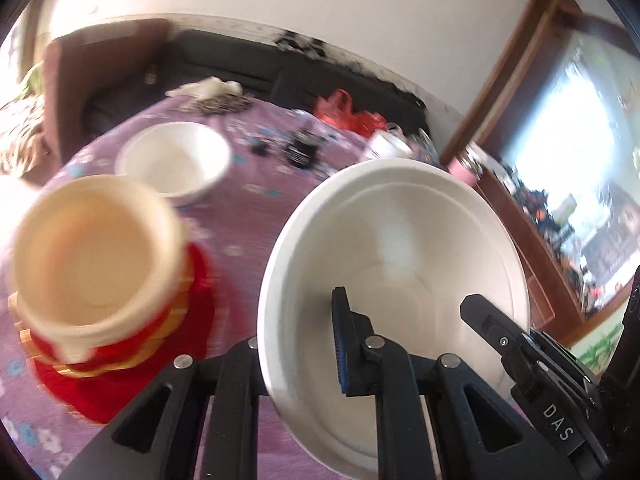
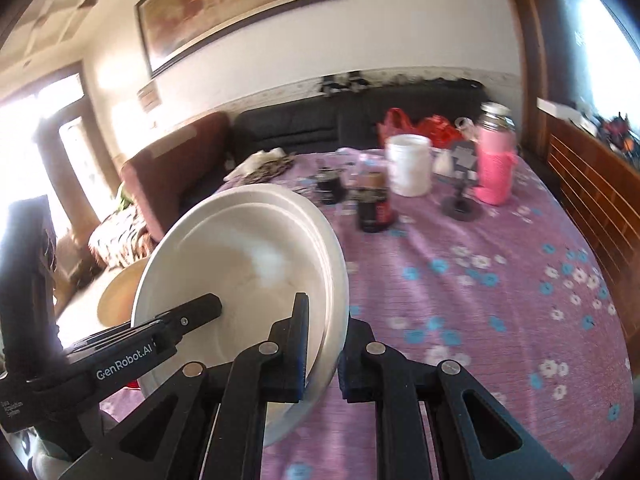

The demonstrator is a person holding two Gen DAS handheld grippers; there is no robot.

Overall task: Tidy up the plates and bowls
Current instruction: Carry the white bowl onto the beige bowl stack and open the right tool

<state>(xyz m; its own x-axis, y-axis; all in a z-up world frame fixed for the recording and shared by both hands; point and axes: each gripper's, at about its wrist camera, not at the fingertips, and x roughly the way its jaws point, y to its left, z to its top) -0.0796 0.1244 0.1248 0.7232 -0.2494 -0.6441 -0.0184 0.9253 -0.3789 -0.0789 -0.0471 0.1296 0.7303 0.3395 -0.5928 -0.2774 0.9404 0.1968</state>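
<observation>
Both my grippers are clamped on one white bowl [image 1: 394, 280], the left gripper [image 1: 304, 344] on its left rim, the right gripper [image 2: 324, 360] opposite. It hangs tilted above the purple tablecloth [image 2: 500, 300]. Uneven lifting could slip it onto the cream bowl stack [image 1: 96, 264] at near left.

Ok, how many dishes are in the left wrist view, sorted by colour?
White: 2, the held white bowl and the white bowl on the table
Cream: 1, the cream bowl
Red: 1, the red plate stack under the cream bowl, its layers too blurred to count
Total: 4
</observation>
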